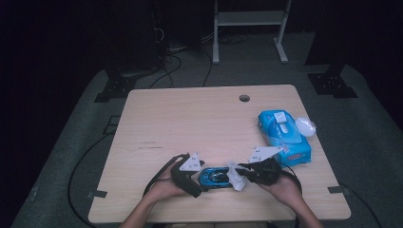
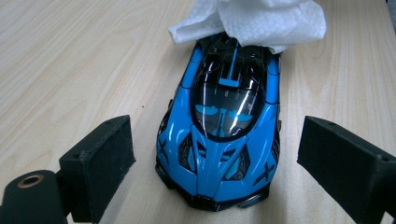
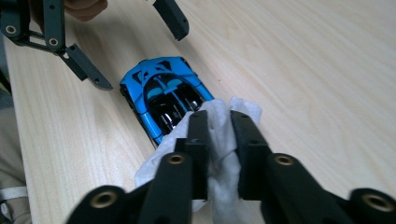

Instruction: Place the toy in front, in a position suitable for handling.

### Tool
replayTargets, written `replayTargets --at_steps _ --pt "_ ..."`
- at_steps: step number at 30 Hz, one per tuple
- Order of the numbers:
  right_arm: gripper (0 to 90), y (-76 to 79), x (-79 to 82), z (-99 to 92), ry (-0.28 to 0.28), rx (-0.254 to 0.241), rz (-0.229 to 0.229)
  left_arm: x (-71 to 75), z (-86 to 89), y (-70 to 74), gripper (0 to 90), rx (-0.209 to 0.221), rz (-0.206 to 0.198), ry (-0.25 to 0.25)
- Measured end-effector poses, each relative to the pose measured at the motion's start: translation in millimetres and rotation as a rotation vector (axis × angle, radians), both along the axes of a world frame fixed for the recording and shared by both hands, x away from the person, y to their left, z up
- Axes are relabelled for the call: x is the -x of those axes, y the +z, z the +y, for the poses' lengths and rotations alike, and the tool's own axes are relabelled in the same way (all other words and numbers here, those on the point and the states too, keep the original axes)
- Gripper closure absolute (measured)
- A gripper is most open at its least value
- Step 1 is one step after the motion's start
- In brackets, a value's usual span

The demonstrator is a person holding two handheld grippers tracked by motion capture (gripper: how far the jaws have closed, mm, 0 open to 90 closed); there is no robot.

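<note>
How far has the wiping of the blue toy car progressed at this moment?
Done: a white tissue is out of the blue tissue pack and pinched in the right gripper. In hand: the tissue lies on the rear end of the blue toy car, while the left gripper stands open around its nose, pads apart from it. Left: roof, sides and front appear not yet covered; how clean they are I cannot tell.
</note>
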State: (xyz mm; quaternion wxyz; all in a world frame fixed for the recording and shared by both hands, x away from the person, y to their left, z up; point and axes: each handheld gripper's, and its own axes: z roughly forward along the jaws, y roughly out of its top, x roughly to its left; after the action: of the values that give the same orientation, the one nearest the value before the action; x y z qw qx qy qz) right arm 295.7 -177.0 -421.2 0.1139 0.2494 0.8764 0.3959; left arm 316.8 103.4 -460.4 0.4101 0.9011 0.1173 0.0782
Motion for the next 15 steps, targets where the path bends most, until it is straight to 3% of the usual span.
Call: replayTargets --at_steps 4,9,10,12,15 --pt "64.0 -8.9 2.1 -1.3 0.028 -0.025 -0.002 -2.7 -2.2 -3.3 10.0 0.007 0.022 -0.008" --pt "54.7 -22.4 -2.2 3.5 0.052 0.024 0.013 -4.1 -3.4 -7.5 10.2 -0.019 0.037 -0.016" --pt "54.6 -25.2 -2.4 4.8 0.053 0.037 0.01 -4.5 -3.2 -8.0 10.2 -0.021 0.038 -0.016" --pt "55.7 -30.4 -2.0 4.3 0.059 0.005 -0.001 -6.5 -1.8 -9.3 10.2 -0.008 0.056 -0.021" --pt "64.5 -32.2 -2.0 2.4 0.041 -0.002 -0.006 -9.0 -0.3 -11.9 10.2 -0.017 0.073 -0.021"
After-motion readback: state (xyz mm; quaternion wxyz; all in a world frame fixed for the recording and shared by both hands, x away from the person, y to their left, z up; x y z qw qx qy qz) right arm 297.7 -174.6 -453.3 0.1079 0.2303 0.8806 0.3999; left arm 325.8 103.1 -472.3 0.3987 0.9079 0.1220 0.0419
